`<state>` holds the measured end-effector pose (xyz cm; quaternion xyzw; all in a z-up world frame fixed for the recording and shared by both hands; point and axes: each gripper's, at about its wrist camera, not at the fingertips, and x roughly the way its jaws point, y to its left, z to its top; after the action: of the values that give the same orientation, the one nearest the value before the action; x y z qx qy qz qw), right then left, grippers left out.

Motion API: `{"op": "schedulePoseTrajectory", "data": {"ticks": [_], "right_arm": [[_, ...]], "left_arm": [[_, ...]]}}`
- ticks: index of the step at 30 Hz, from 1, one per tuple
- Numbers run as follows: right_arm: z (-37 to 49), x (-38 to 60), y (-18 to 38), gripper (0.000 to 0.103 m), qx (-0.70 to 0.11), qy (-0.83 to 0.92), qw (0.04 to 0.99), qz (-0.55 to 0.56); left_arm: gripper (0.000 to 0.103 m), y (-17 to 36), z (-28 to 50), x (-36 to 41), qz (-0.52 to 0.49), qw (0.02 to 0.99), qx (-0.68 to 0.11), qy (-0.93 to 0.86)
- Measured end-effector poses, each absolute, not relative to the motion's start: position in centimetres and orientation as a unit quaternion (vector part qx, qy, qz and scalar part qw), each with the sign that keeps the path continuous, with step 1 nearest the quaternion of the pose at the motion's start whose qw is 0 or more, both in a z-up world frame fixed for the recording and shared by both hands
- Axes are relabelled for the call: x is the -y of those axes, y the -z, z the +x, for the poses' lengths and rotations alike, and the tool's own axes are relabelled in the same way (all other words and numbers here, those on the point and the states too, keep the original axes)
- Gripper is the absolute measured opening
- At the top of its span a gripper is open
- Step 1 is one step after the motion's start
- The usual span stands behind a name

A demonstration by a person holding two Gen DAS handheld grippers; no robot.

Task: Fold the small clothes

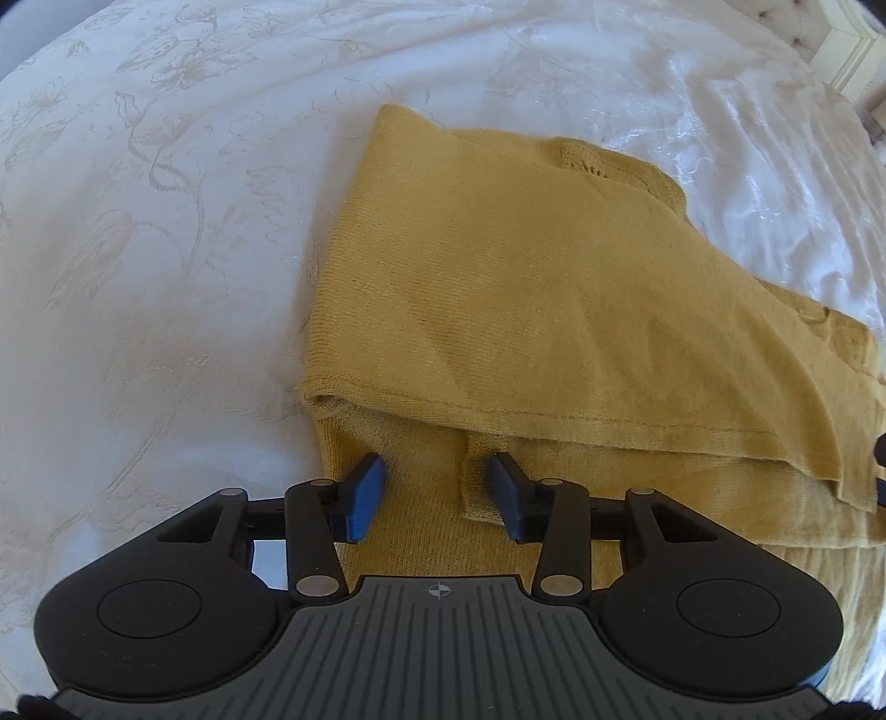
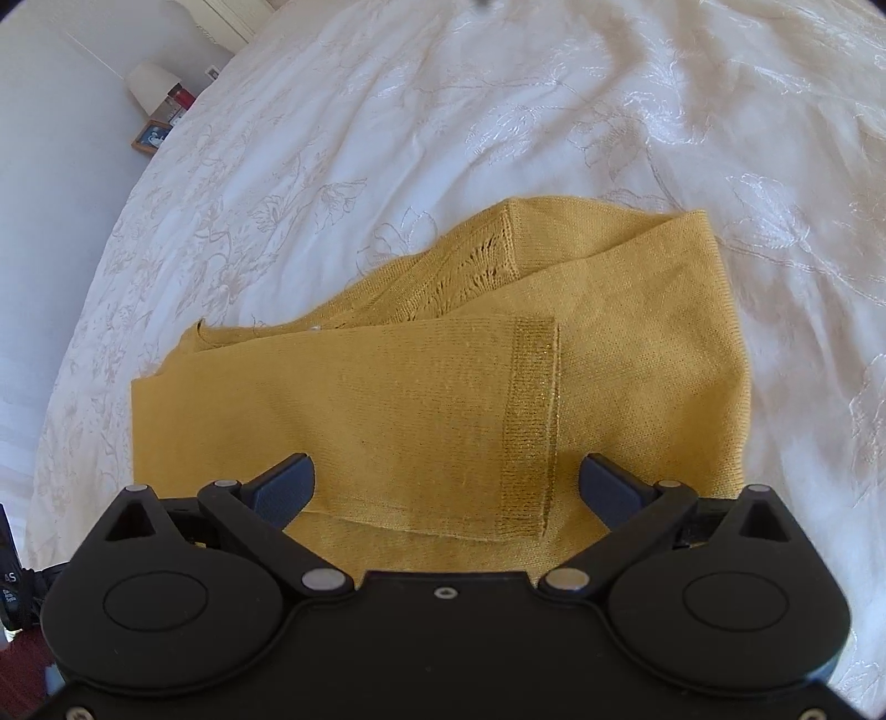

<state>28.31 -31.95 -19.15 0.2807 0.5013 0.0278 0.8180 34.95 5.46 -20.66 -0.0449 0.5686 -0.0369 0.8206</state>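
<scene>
A mustard-yellow knitted garment (image 1: 542, 288) lies partly folded on a white embroidered bedspread (image 1: 166, 221). In the left wrist view my left gripper (image 1: 437, 487) hovers over the garment's near edge, open, with a gap between its blue pads (image 1: 365, 498) and only flat knit beneath. In the right wrist view the same garment (image 2: 415, 399) shows a sleeve folded across it, its ribbed cuff (image 2: 531, 421) toward the right. My right gripper (image 2: 446, 476) stands wide open over that sleeve, one finger either side of it, neither pad pressing the cloth.
The bedspread (image 2: 498, 111) is rumpled beyond the garment. A bedside table with a white lamp (image 2: 152, 83) and a framed picture (image 2: 150, 135) stands past the bed's far left edge. A pale headboard (image 1: 847, 44) shows at the left wrist view's top right.
</scene>
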Motion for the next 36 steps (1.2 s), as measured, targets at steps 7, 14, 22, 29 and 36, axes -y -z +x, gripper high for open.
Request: {"op": "schedulePoseTrajectory", "data": {"ticks": [7, 14, 22, 29, 36], "right_arm": [[28.7, 31.0, 18.1, 0.018, -0.52, -0.005, 0.824, 0.224], [26.5, 32.1, 11.3, 0.017, -0.456, -0.074, 0.856, 0.233], [27.9, 35.3, 16.5, 0.018, -0.528, 0.02, 0.83, 0.179], [27.7, 35.1, 17.3, 0.083, -0.527, 0.031, 0.83, 0.178], [27.0, 34.2, 16.1, 0.102, -0.501, 0.037, 0.848, 0.168]], "left_arm": [[0.047, 20.8, 35.1, -4.3, -0.017, 0.822, -0.567, 0.047], [0.048, 20.8, 35.0, -4.4, -0.015, 0.822, -0.566, 0.059], [0.048, 20.6, 34.8, -4.3, -0.006, 0.822, -0.565, 0.074], [0.047, 18.4, 34.2, -3.9, 0.031, 0.82, -0.562, 0.105], [0.049, 15.3, 33.6, -2.4, 0.056, 0.846, -0.508, 0.151]]}}
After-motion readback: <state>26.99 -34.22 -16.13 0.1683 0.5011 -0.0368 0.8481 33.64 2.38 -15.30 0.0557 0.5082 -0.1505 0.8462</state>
